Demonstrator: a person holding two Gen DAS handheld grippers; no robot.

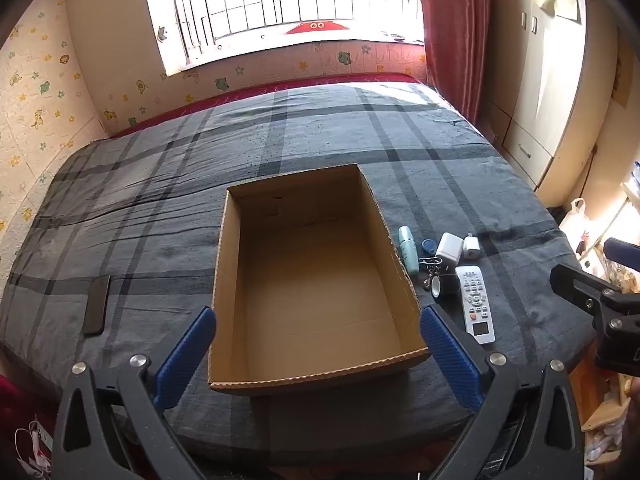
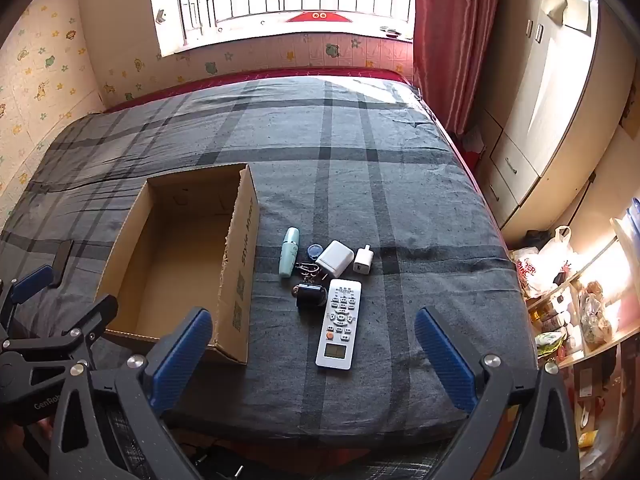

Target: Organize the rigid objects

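Note:
An open, empty cardboard box [image 1: 224, 280] [image 2: 236, 264] sits on the plaid bed. Right of it lie a white remote [image 2: 339, 322] [image 1: 475, 304], a mint bottle [image 2: 289, 252] [image 1: 408, 250], a large white charger [image 2: 335, 259] [image 1: 449, 249], a small white plug [image 2: 363, 259] [image 1: 471, 246], a blue cap [image 2: 315, 251], a key ring [image 2: 307, 270] and a small black object [image 2: 311, 296] [image 1: 445, 285]. My left gripper [image 1: 318, 322] is open, held above the box's near end. My right gripper [image 2: 314, 324] is open, above the remote's near end.
A black phone [image 1: 97, 305] lies on the bed left of the box. The bed meets the wall and window at the far side. A red curtain [image 2: 440, 40], a wardrobe [image 2: 532, 132] and cluttered shelves [image 2: 580, 312] stand at the right.

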